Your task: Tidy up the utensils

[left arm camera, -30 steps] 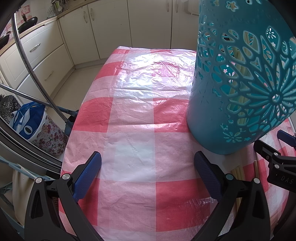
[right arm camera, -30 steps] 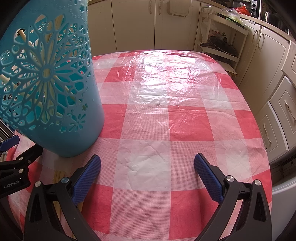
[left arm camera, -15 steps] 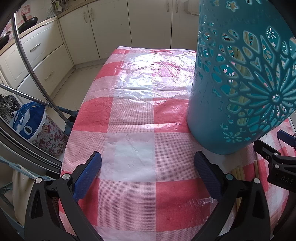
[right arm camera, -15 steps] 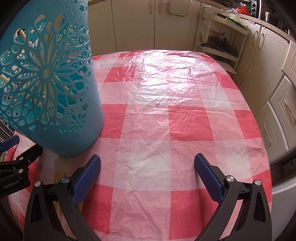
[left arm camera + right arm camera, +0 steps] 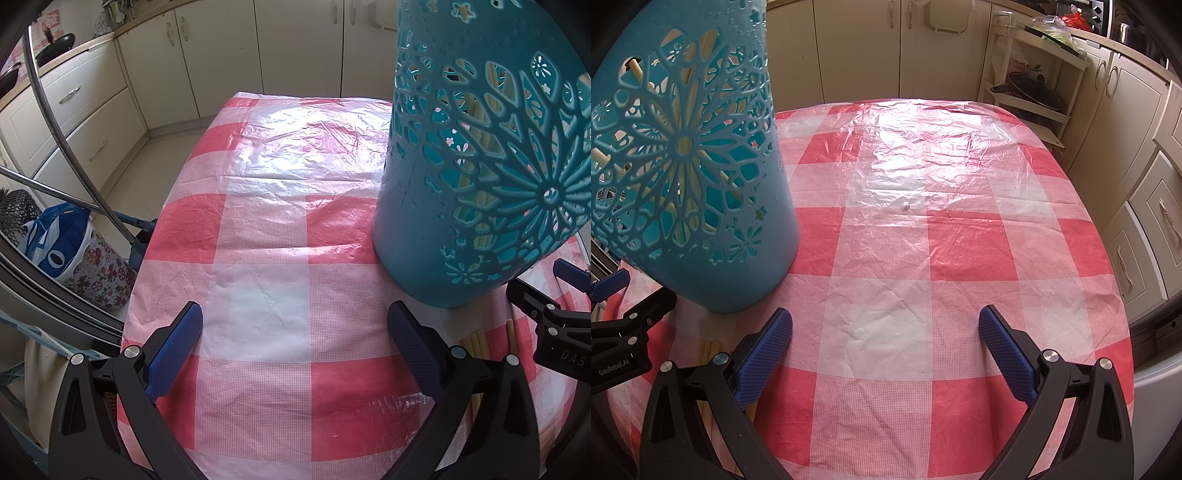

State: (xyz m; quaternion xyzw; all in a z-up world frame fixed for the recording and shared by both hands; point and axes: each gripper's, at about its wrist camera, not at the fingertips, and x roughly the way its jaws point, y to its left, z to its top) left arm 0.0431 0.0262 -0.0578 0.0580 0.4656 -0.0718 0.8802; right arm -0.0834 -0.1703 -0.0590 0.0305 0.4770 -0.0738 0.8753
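A tall teal cut-out utensil holder [image 5: 476,177] stands upright on the red-and-white checked table, with pale chopsticks inside it; it also shows in the right wrist view [image 5: 690,177]. More pale chopsticks [image 5: 476,343] lie flat on the cloth in front of the holder, between the two grippers, and appear in the right wrist view [image 5: 709,350]. My left gripper [image 5: 293,332] is open and empty, left of the holder. My right gripper [image 5: 884,332] is open and empty, right of the holder.
The checked tablecloth [image 5: 277,206] has a shiny plastic cover. Cream kitchen cabinets [image 5: 864,48] line the far wall. A floral bag [image 5: 92,258] and metal bars stand left of the table. A white rack [image 5: 1030,92] with pans stands at the far right.
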